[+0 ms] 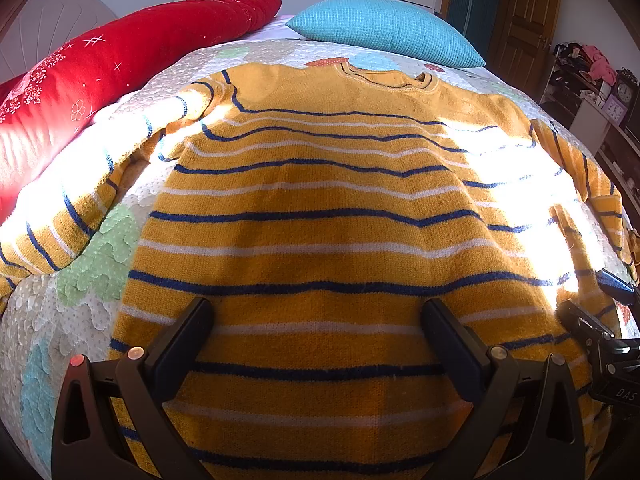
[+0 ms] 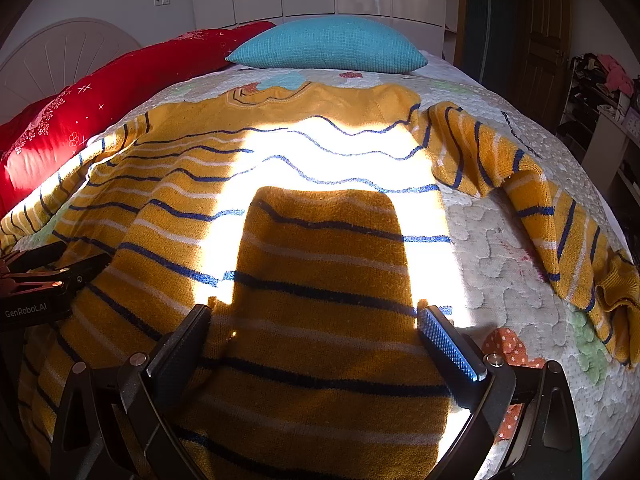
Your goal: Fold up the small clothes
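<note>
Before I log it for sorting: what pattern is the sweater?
Mustard yellow sweater with navy and white stripes; clearest from the left wrist.

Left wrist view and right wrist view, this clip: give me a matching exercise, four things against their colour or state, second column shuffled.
Things:
1. sweater
2. waffle pillow
3. long cushion
4. left tool

Colour or state:
A. red with white snowflake and flower print
B. open, fingers spread above the striped fabric
C. mustard yellow with navy and white stripes, spread flat on the quilt
D. turquoise, lying beyond the sweater's collar

Pairs: 1-C, 2-D, 3-A, 4-B
</note>
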